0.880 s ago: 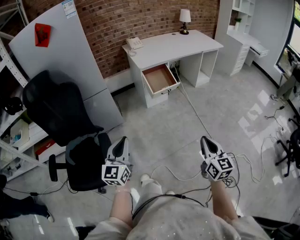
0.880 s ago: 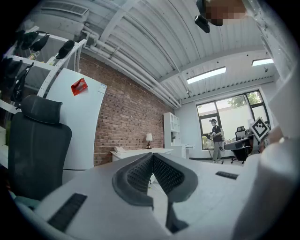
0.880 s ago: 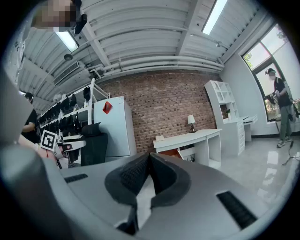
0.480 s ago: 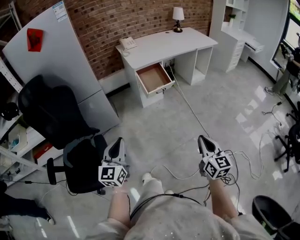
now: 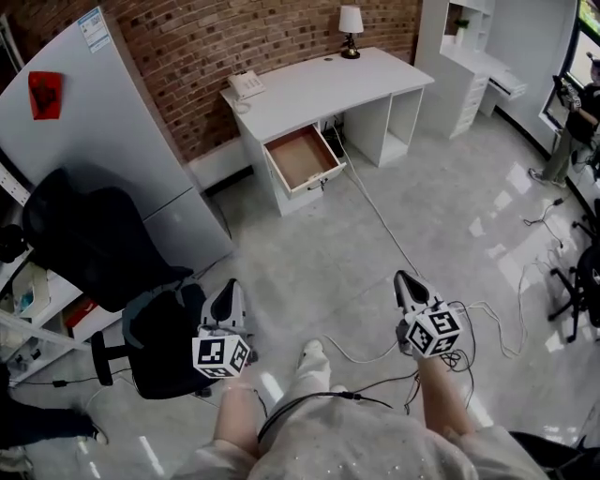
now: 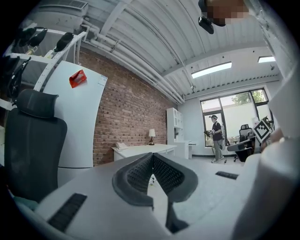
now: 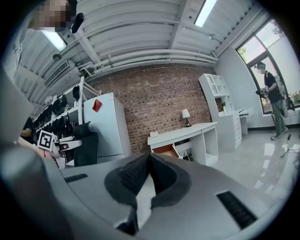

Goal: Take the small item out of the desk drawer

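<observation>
nearest, low in the head view, the left hand-held gripper (image 5: 228, 296) has its jaws pressed together on nothing; its own view shows the ribbed pads (image 6: 138, 174) meeting at the tip. the right hand-held gripper (image 5: 406, 284) is likewise pressed together and empty. a black office chair (image 5: 89, 239) stands at nine o'clock of the left one, and a pale cable (image 5: 380, 217) runs over the grey floor (image 5: 309, 262) toward twelve o'clock. far off at twelve o'clock is the white counter (image 5: 323, 86), with a telephone (image 5: 246, 84) and a lamp (image 5: 350, 19) on top. its drawer (image 5: 302, 157) is pulled open toward the person. the small item should lie inside, but at this range i cannot make it out; the drawer bottom looks plain brown. i judge this the approach step: the open drawer is well apart from both tools. next comes closing that gap, then spreading one pair of jaws over the drawer to find and pinch the item.
</observation>
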A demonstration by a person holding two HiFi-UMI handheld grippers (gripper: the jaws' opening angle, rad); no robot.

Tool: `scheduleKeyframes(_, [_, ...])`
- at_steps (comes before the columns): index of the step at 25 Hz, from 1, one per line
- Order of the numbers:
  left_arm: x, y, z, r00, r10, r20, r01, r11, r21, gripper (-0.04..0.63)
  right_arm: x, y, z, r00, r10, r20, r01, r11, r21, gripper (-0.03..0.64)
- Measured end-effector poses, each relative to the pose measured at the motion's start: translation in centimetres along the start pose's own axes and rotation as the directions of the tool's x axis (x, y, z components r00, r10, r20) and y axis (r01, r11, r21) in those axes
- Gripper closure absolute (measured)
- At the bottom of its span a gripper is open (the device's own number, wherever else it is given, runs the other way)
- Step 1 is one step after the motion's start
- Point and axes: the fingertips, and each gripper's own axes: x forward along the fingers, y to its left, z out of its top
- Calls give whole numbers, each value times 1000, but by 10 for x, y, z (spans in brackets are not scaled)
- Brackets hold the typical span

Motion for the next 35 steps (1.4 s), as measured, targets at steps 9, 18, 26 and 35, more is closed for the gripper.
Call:
scheduleKeyframes(9, [76, 32, -2, 1000, -27, -15, 27, 1000, 0, 591, 73, -31, 12, 1000, -29, 1, 29, 998, 57, 462])
scheduleKeyframes(18, [145, 66, -4, 998, -61, -19, 60, 998, -6, 591, 138, -45, 16, 998, -53, -20, 55, 996, 76, 451])
scheduleKeyframes(26, [188, 97, -7, 997, -80, -10, 80, 997, -9, 591, 183, -50, 19, 997, -77, -12, 78, 994, 78, 449])
scheduleKeyframes(35, [213, 107, -17, 995, -94, -21, 93, 995, -30, 591, 205, -57, 19, 996, -85, -30, 87, 993, 75, 449])
